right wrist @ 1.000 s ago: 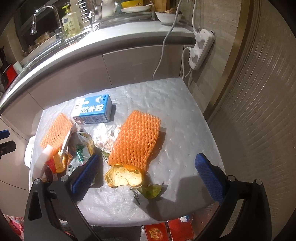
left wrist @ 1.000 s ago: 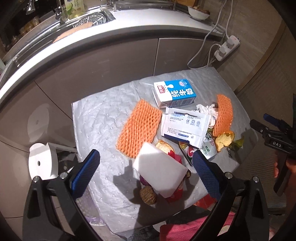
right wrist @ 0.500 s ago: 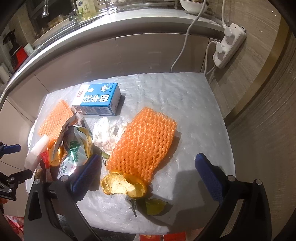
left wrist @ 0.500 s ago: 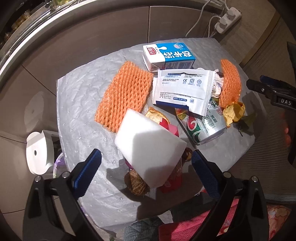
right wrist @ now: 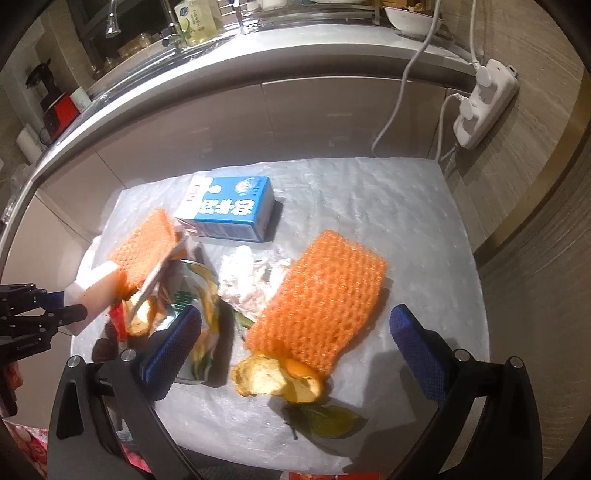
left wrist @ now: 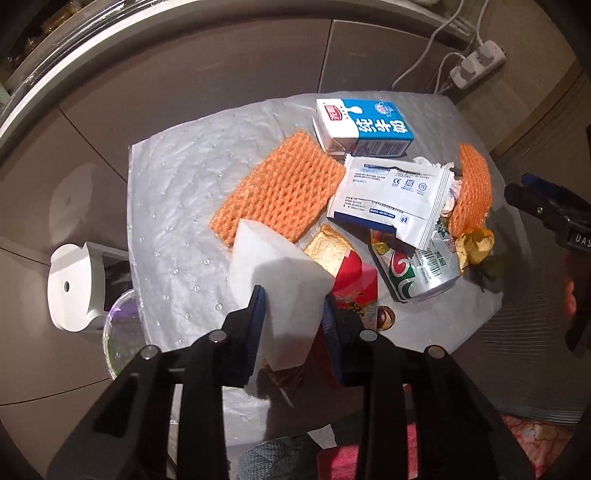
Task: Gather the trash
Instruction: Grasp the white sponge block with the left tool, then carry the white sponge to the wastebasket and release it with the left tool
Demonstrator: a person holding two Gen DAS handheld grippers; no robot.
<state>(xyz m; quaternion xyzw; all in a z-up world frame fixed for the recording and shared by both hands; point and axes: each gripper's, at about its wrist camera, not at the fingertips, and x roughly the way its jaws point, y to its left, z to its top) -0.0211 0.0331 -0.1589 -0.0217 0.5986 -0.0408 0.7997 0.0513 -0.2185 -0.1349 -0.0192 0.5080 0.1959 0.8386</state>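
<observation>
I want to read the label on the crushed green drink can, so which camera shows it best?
The left wrist view: the crushed can lies open to view with its barcode and red-green print facing the camera. In the right wrist view the can is blurred and partly hidden behind that gripper's blue pad, so its label cannot be read.

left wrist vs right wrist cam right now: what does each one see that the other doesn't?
Only the left wrist view: the white round-ended unit beside the table, and the printed face of the white sachet.

Only the right wrist view: the soap bottle and bowl on the counter, and the leaf clearly, under the orange peel.

Both: the left gripper, whose jaws have just been closing, now pressing the white foam block; the open right gripper; the milk carton; the two orange foam nets; the crushed can; the power strip.
</observation>
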